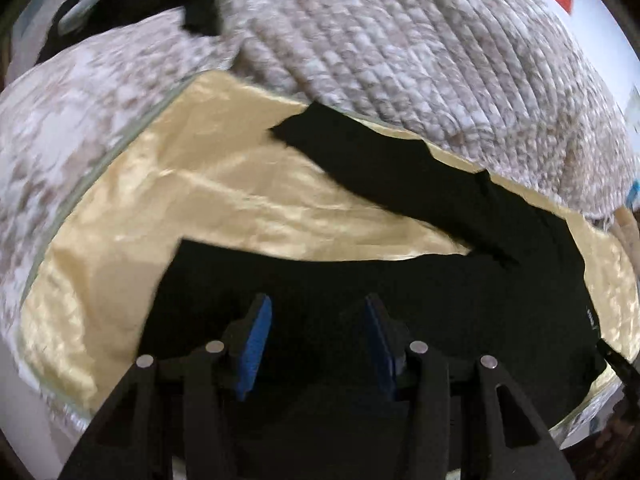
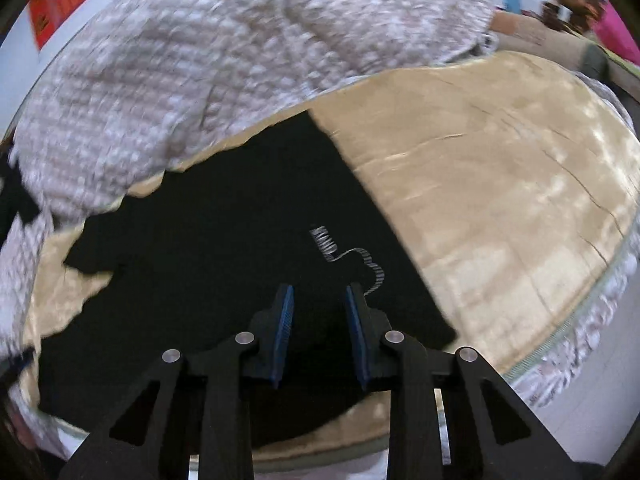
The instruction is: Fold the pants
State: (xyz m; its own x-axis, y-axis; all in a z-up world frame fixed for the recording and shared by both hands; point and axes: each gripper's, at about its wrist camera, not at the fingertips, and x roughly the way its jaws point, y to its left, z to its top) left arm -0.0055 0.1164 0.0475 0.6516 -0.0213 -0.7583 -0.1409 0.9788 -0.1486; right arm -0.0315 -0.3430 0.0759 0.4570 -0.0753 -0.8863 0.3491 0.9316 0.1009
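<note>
Black pants (image 1: 360,280) lie spread on the tan satin sheet (image 1: 240,208). My left gripper (image 1: 316,312) hovers, jaws apart; my right gripper (image 2: 318,300) is narrower, pinching nothing visible. I should grasp the fabric edge squarely before folding.

Soft even light, motion blur throughout, strong fisheye bending, dark corners
</note>
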